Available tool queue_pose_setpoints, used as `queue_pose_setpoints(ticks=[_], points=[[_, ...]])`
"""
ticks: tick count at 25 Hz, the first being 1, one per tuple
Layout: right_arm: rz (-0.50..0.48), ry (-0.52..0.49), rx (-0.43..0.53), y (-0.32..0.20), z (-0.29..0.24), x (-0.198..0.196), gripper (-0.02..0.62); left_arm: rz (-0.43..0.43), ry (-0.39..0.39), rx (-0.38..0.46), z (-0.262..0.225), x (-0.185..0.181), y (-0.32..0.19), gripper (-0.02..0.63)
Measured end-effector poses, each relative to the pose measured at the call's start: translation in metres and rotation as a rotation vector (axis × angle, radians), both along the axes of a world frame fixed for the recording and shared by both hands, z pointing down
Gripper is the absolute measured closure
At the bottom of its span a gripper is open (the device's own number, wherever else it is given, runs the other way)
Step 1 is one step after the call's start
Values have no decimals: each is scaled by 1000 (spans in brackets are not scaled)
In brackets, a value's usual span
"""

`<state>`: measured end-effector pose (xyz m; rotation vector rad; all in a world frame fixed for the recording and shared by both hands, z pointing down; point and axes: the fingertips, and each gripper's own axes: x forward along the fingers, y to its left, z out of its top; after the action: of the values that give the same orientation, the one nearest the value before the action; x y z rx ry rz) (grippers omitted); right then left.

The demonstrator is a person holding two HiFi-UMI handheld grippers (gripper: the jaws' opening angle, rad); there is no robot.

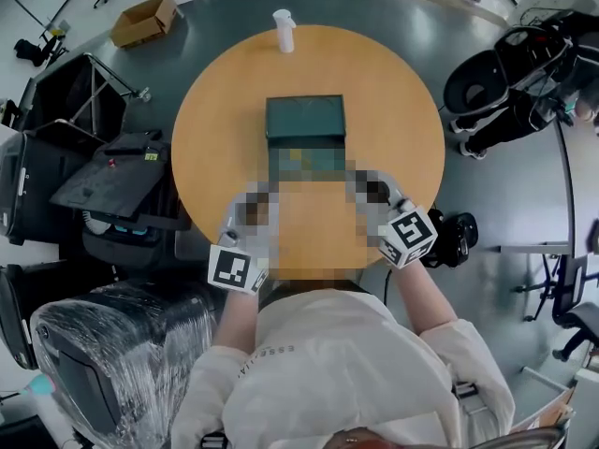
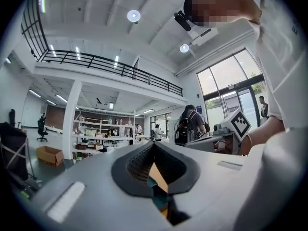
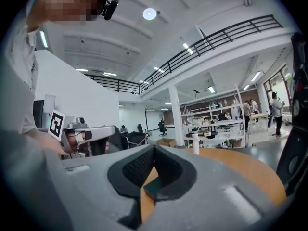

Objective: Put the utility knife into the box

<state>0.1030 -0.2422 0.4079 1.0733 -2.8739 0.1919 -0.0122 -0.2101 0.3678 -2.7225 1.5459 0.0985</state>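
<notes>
A dark green box (image 1: 305,120) sits in the middle of the round wooden table (image 1: 225,138). A blurred patch covers the tabletop just in front of it, and no utility knife can be made out in any view. My left gripper (image 1: 247,221) and right gripper (image 1: 378,198) hover side by side over the table's near edge, tilted up toward the room. In the left gripper view the jaws (image 2: 154,146) meet at their tips with nothing between them. In the right gripper view the jaws (image 3: 154,148) are likewise shut and empty. A sliver of the green box (image 3: 153,189) shows below them.
A white bottle (image 1: 284,30) stands at the table's far edge. On the floor are a cardboard box (image 1: 143,20) at far left, a black rack (image 1: 103,185) at left, a plastic-wrapped chair (image 1: 112,354) at near left, and black equipment (image 1: 496,78) at right.
</notes>
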Motion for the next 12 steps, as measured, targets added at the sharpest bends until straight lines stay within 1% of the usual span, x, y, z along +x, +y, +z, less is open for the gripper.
queue_pose_setpoints(ticks=[5, 7, 12], points=[[3, 4, -19, 28, 8, -8, 603, 0, 13, -35, 13, -8, 23, 589], [7, 4, -14, 40, 9, -15, 603, 5, 16, -29, 13, -13, 36, 589], [56, 15, 9, 95, 9, -30, 603, 27, 17, -30, 17, -31, 91, 589]])
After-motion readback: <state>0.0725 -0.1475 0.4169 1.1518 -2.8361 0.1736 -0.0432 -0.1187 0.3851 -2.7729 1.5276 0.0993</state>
